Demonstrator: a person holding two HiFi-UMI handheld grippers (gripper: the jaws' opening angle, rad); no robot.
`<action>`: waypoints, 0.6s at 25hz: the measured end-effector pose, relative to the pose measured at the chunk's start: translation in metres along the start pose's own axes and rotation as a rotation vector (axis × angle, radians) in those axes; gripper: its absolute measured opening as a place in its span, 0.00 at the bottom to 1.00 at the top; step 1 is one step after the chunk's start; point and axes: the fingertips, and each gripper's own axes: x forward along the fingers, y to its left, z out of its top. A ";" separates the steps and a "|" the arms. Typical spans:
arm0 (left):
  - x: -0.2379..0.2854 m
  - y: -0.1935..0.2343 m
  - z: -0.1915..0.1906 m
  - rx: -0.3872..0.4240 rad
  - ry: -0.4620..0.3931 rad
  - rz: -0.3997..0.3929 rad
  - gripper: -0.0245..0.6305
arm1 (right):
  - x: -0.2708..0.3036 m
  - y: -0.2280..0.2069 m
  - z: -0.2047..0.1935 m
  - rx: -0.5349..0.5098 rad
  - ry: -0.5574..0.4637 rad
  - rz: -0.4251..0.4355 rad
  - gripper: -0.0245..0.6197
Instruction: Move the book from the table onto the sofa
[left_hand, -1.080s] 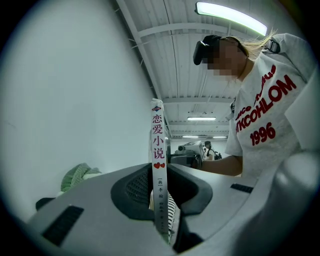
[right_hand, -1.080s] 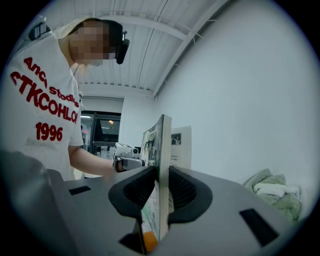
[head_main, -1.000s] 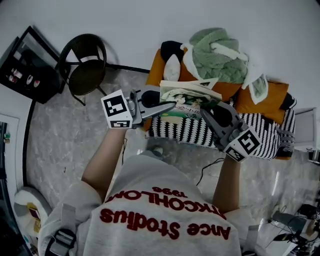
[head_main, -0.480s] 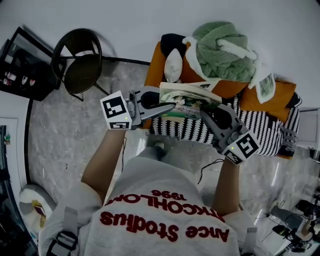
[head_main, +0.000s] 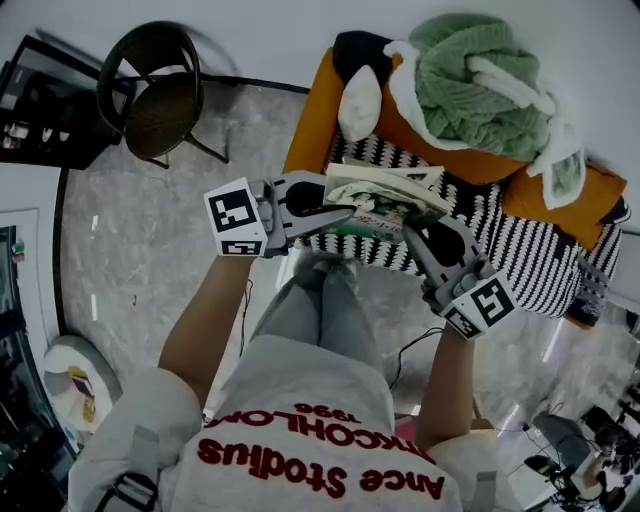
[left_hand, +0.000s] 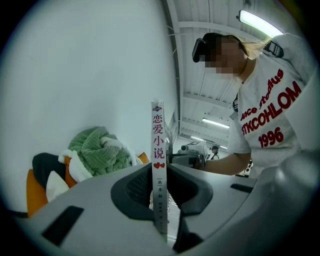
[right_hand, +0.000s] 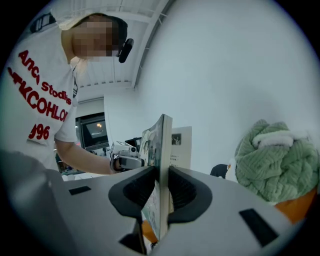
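Note:
A thin illustrated book (head_main: 380, 200) hangs in the air between both grippers, over the front of the sofa's black-and-white striped seat (head_main: 520, 250). My left gripper (head_main: 335, 213) is shut on the spine side; in the left gripper view the white spine with red characters (left_hand: 158, 165) stands clamped between the dark pads. My right gripper (head_main: 420, 232) is shut on the opposite edge, where the cover and pages (right_hand: 161, 175) sit pinched between its pads. The sofa has an orange back (head_main: 320, 110).
A green knitted blanket (head_main: 480, 80) and a white cushion (head_main: 360, 100) lie on the sofa's back part. A dark round chair (head_main: 160, 95) stands to the left on the grey floor. Black shelving (head_main: 35, 110) is at far left. A cable (head_main: 410, 345) runs across the floor.
Both grippers and the book have come down and forward together, from above the sofa's front edge to low over the striped seat. The grips look unchanged.

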 end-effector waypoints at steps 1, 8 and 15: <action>0.003 0.008 -0.013 -0.024 0.007 0.003 0.15 | 0.003 -0.008 -0.013 0.016 0.009 -0.001 0.18; 0.025 0.067 -0.121 -0.194 0.077 0.040 0.15 | 0.020 -0.062 -0.125 0.182 0.082 -0.018 0.18; 0.036 0.118 -0.245 -0.378 0.172 0.086 0.15 | 0.039 -0.105 -0.252 0.353 0.177 0.001 0.18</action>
